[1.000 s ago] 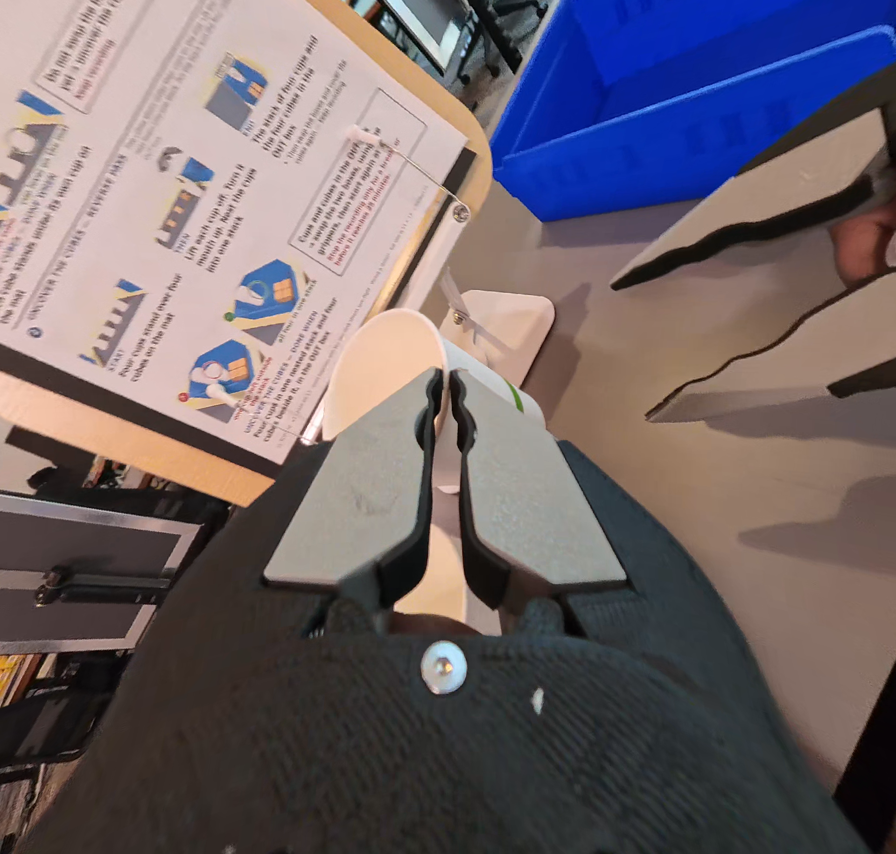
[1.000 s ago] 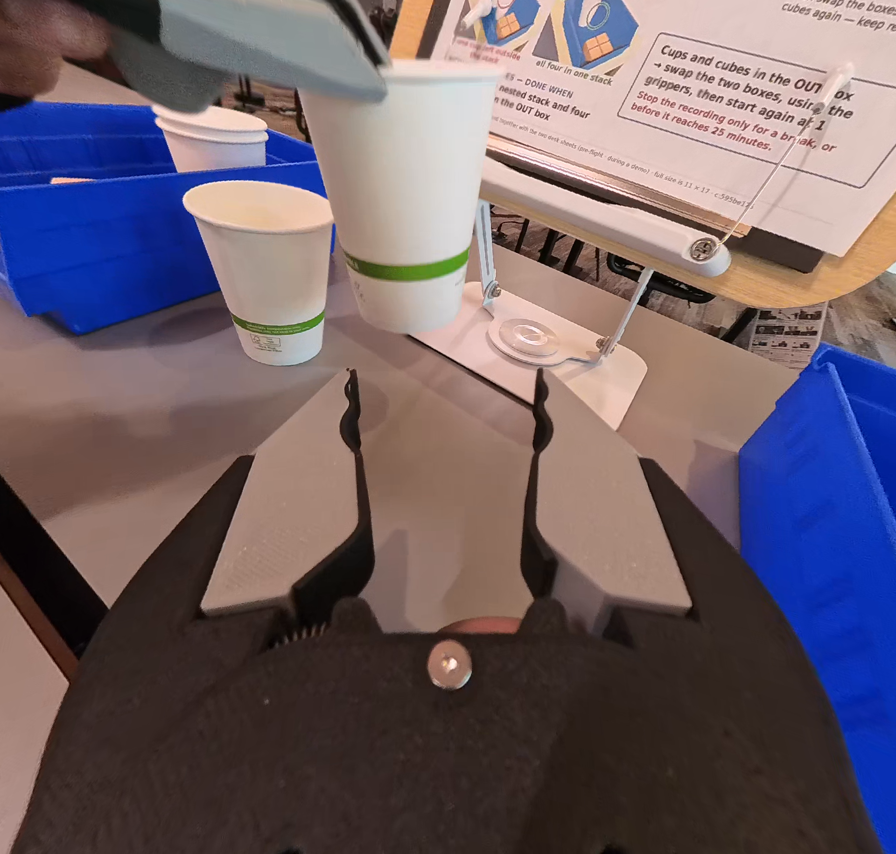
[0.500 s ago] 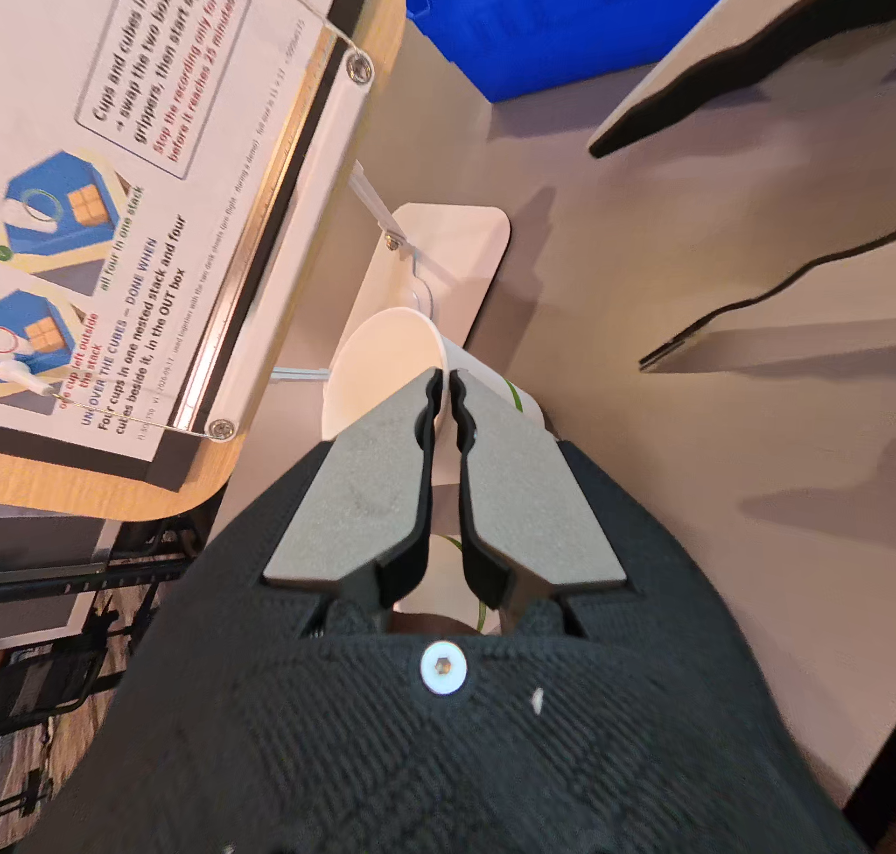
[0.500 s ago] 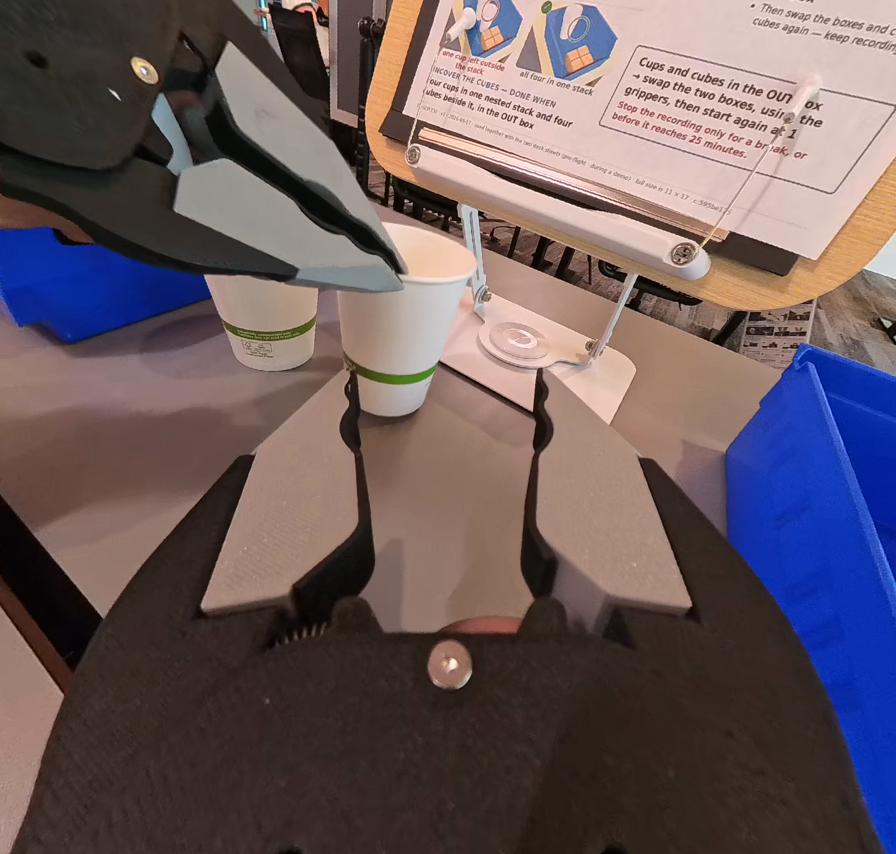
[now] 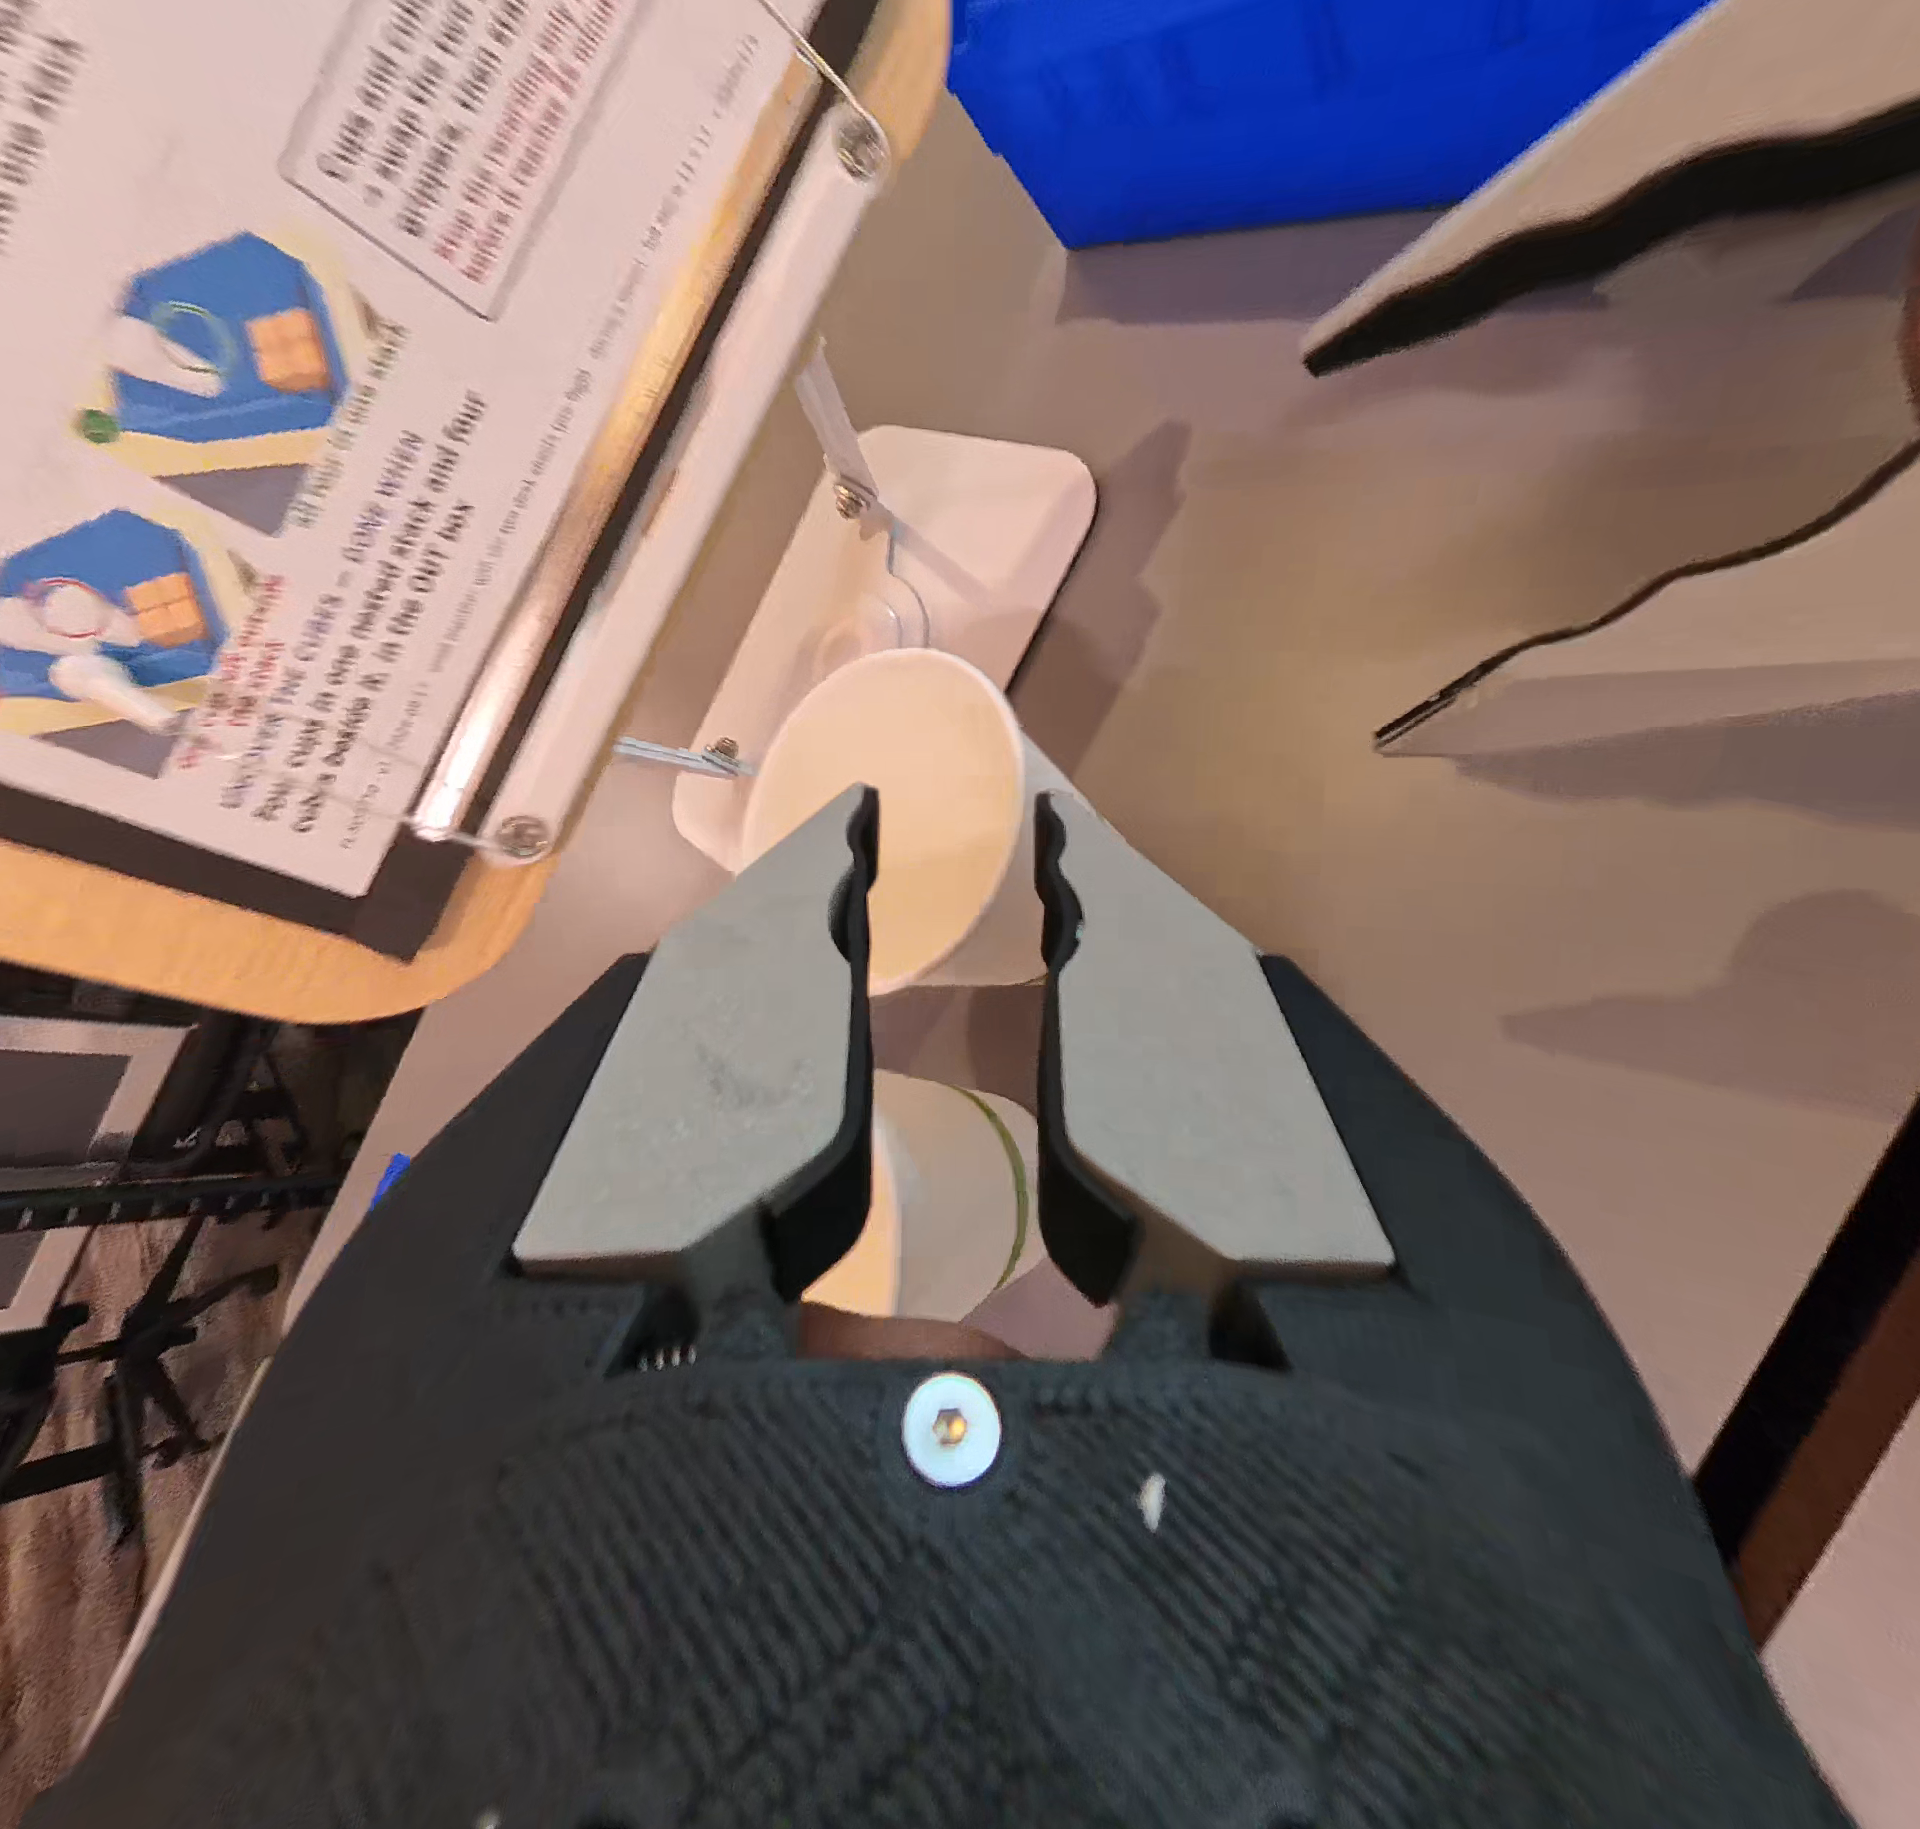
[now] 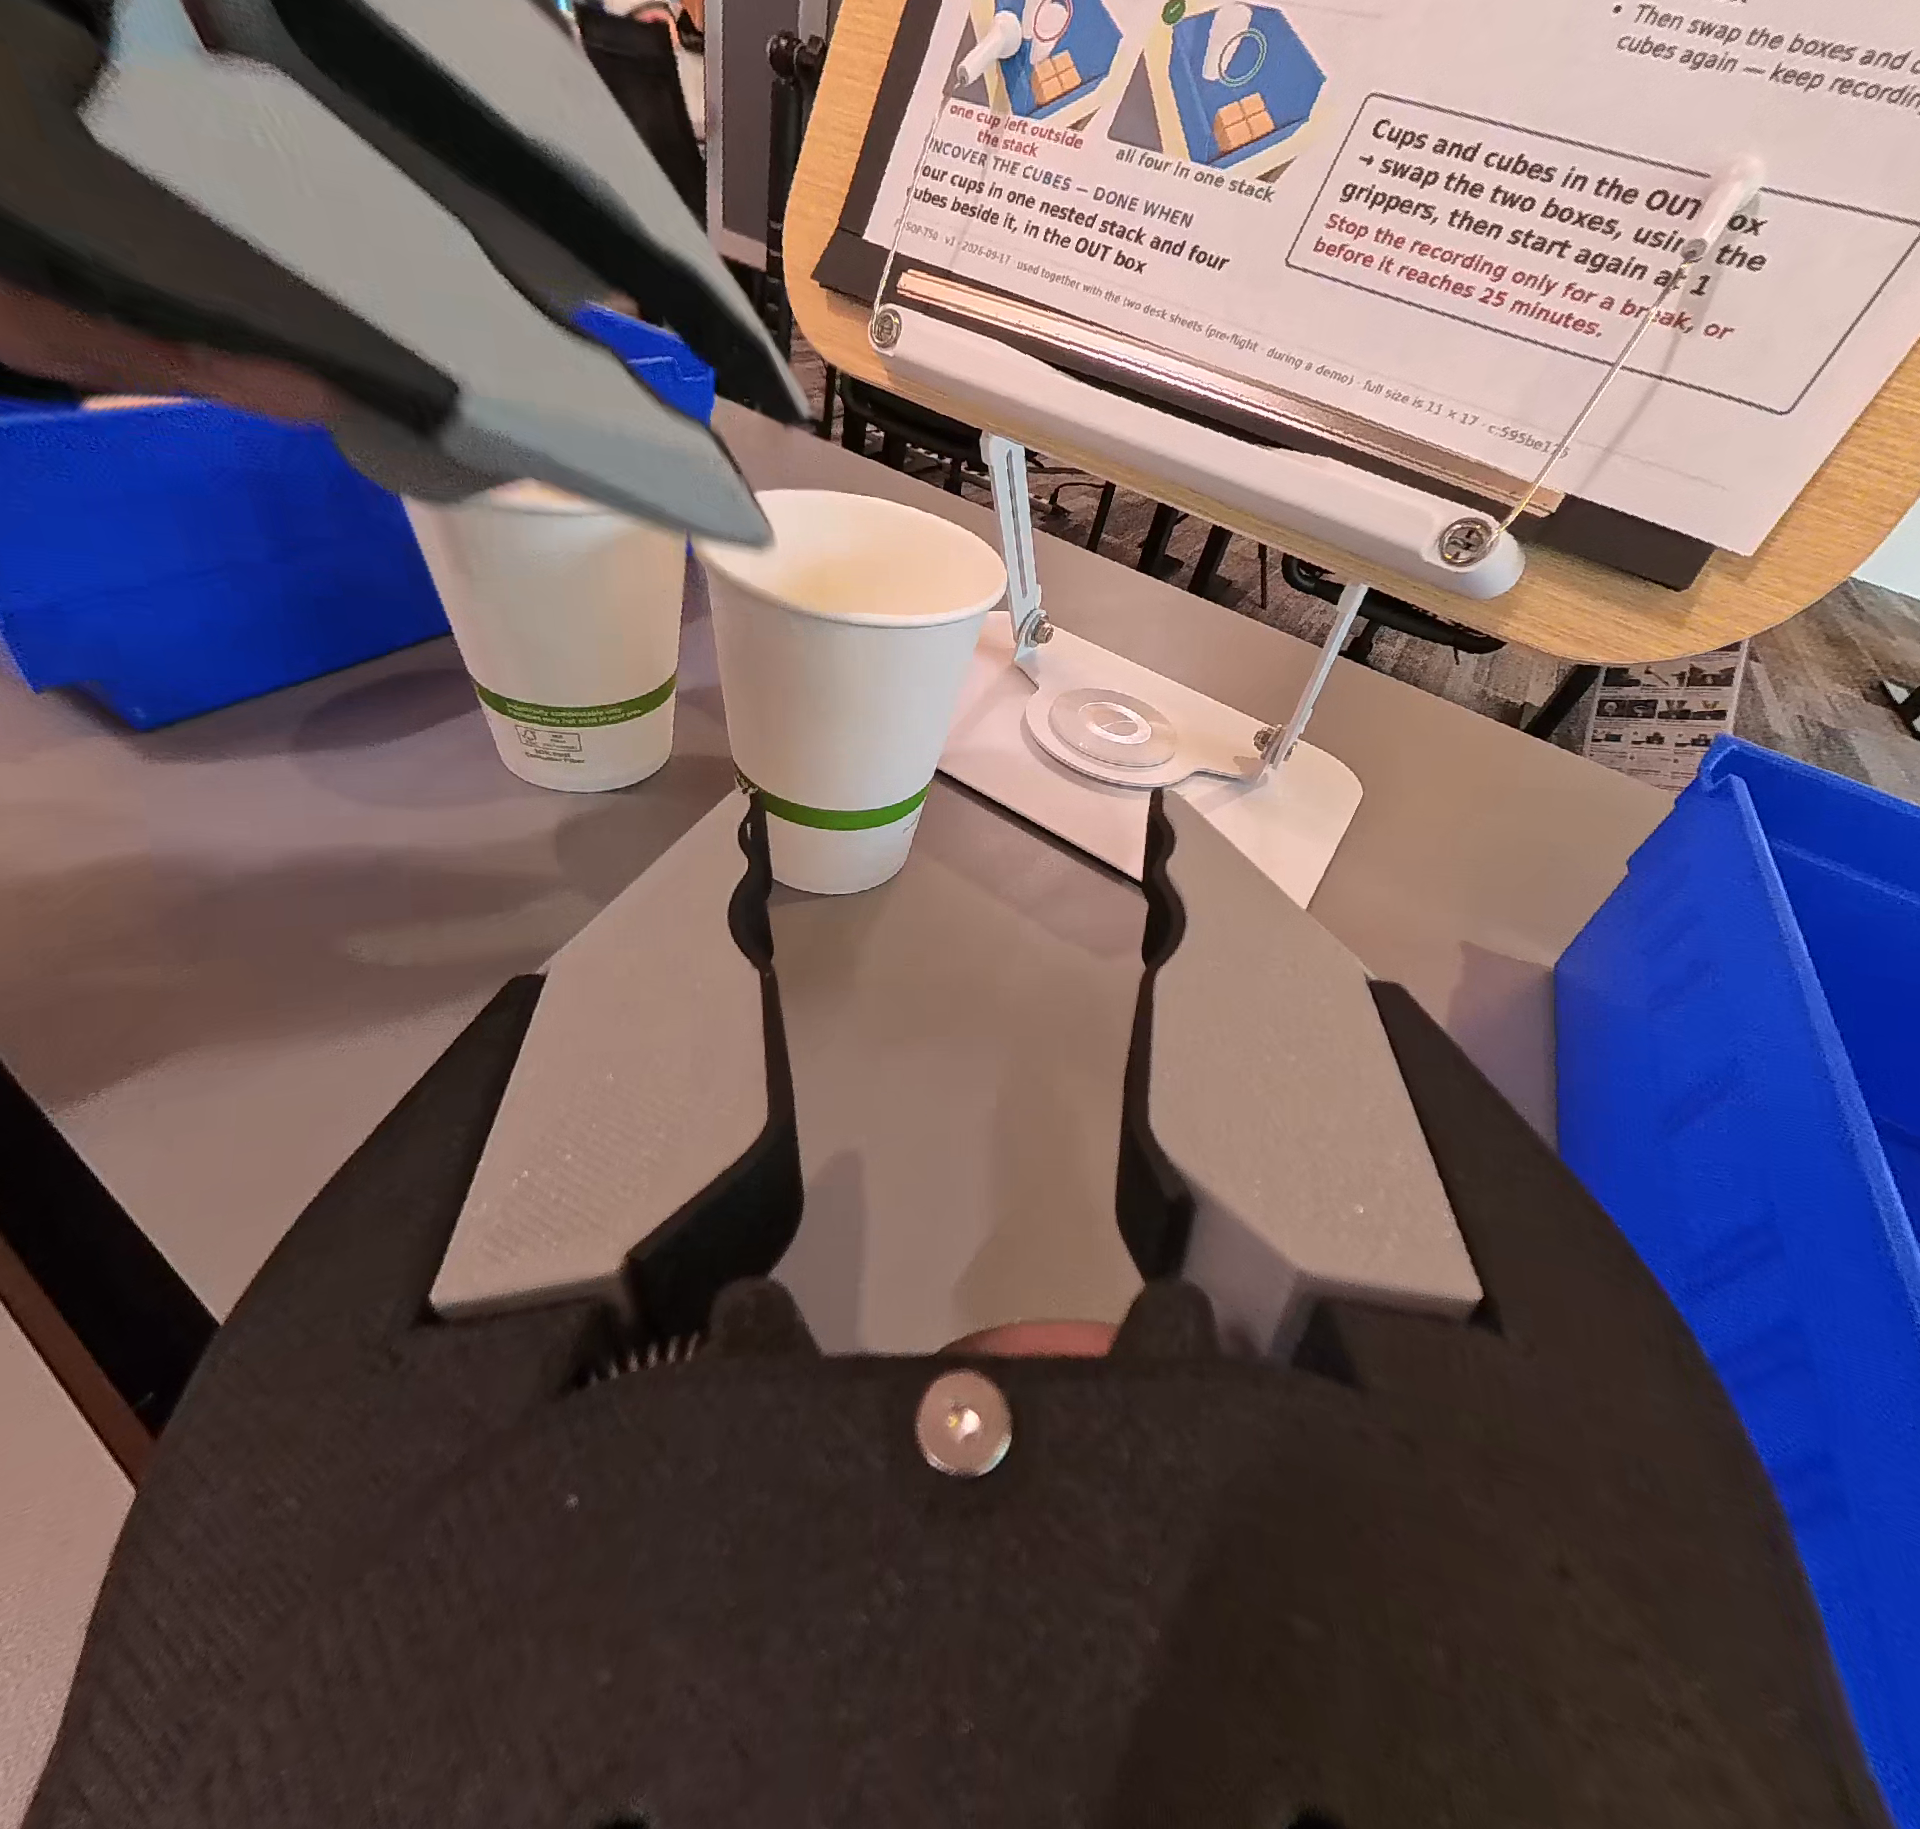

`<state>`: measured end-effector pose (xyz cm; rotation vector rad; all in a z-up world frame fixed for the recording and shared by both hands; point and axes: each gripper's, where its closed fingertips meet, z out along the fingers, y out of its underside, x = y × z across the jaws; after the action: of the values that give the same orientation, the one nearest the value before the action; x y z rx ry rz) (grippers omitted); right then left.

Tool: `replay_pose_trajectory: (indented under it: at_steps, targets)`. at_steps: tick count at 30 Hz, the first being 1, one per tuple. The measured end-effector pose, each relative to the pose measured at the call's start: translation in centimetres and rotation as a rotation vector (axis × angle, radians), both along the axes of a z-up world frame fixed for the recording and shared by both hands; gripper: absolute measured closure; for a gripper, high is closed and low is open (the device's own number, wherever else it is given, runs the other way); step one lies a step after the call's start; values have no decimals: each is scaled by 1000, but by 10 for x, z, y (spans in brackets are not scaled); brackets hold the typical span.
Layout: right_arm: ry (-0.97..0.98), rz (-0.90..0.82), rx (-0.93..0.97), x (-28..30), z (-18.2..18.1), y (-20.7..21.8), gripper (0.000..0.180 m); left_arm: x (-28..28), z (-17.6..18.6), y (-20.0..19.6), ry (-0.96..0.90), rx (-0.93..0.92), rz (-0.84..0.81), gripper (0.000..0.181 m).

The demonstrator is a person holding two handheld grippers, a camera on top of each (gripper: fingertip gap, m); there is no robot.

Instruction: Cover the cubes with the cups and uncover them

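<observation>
Two cups [image 6: 847, 688] [image 6: 569, 647] upright on surface [image 6: 312, 896]. Left tongs [image 5: 951, 844] spread above near cup's rim; right tongs [image 6: 951, 844] spread, empty. Lift left tongs straight up, avoid clipping rim.

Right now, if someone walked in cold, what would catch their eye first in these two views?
Probably the two white paper cups with green bands standing mouth-up mid-table: the nearer cup sits just under the open left gripper, with the second cup behind it. Next, the tilted instruction sheet on its white stand looming above them, and the blue bin at the right edge beside the open, empty right gripper.
</observation>
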<state>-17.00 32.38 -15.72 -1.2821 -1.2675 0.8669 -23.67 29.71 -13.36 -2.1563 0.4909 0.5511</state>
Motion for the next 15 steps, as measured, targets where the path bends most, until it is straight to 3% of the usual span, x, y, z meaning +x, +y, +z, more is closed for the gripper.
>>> replay_pose_trajectory:
  at_steps: [4,8,15]
  targets:
    - [3,0,0,0,1,0,110,-24,44,-24,-25,113,51,154]
    - [1,2,-1,0,0,-1,110,-83,71,-63,-80,198,186,155]
    - [-13,4,1,-1,-4,-1,109,-197,40,-124,-146,161,478,156]
